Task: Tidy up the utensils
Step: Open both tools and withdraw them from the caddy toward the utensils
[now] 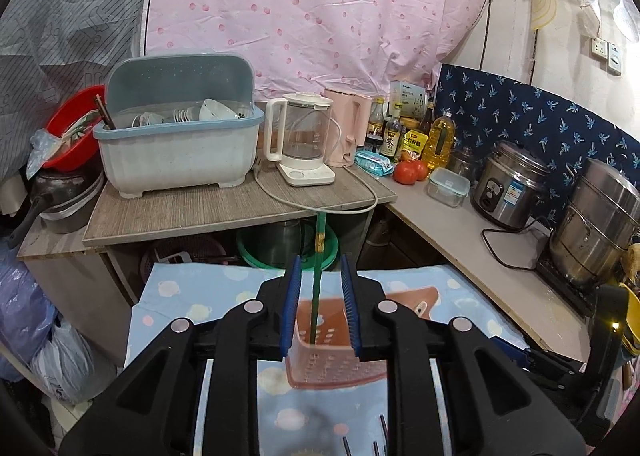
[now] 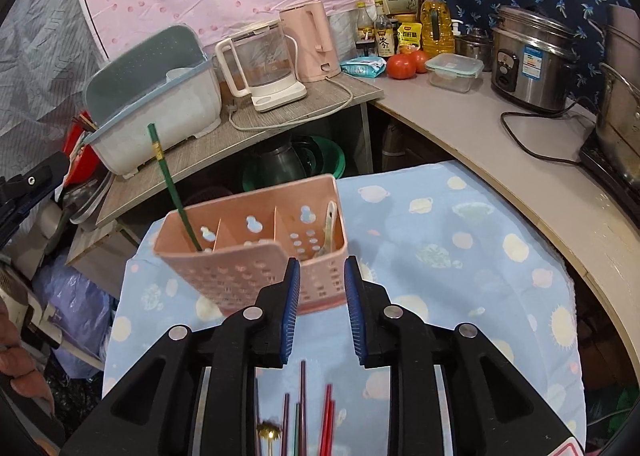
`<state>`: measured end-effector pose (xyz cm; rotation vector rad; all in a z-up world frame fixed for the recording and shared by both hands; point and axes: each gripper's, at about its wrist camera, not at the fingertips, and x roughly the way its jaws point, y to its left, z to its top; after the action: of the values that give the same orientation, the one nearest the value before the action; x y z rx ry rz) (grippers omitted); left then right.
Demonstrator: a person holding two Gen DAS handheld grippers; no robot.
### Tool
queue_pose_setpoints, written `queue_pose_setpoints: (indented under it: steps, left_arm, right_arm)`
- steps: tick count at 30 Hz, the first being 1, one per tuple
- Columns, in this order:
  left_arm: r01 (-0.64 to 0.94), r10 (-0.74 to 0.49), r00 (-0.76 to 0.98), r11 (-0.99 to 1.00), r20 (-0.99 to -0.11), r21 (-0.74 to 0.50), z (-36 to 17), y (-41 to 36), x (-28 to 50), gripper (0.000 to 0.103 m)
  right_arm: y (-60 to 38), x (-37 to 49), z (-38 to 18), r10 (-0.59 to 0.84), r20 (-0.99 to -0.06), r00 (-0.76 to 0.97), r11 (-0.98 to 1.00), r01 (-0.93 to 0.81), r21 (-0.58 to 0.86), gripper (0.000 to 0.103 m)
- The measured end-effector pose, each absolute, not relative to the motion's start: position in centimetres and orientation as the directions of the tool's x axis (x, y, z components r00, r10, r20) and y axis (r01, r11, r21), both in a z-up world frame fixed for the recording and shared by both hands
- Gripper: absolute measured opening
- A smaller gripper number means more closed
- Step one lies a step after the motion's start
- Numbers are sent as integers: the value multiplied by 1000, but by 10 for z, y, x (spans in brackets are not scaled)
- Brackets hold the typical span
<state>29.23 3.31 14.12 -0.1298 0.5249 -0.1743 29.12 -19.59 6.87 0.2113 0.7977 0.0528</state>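
A green chopstick [image 2: 170, 185] stood tilted in the leftmost compartment of the pink utensil holder [image 2: 256, 256] on the blue cloth [image 2: 460, 256]. The left gripper [image 1: 320, 310] flanked it, narrowly parted, untouching. The right gripper [image 2: 322, 310] stood narrowly parted, empty.

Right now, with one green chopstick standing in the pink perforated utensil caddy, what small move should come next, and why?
Probably lower the right gripper, jaws open and empty, to the loose chopsticks lying on the blue patterned cloth and take one. The green chopstick already stands in the left compartment of the pink perforated caddy, clear of the left gripper pads.
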Motion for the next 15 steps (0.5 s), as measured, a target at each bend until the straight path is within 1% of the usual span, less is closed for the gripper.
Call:
queue_pose_setpoints:
  steps: [5, 8, 15]
  left_arm:
    - [140, -205, 831, 977, -518, -161, 126, 36, 256, 22]
    - [146, -210, 803, 977, -557, -157, 106, 36, 231, 24]
    - [166, -234, 699, 972, -676, -165, 43, 34, 166, 25]
  right_arm:
    - [-203, 246, 55, 142, -717, 683, 970, 47, 237, 24]
    - [-205, 215, 41, 153, -735, 660, 966, 56, 252, 24]
    - [-208, 140, -4, 176, -785, 593, 957, 83, 277, 25]
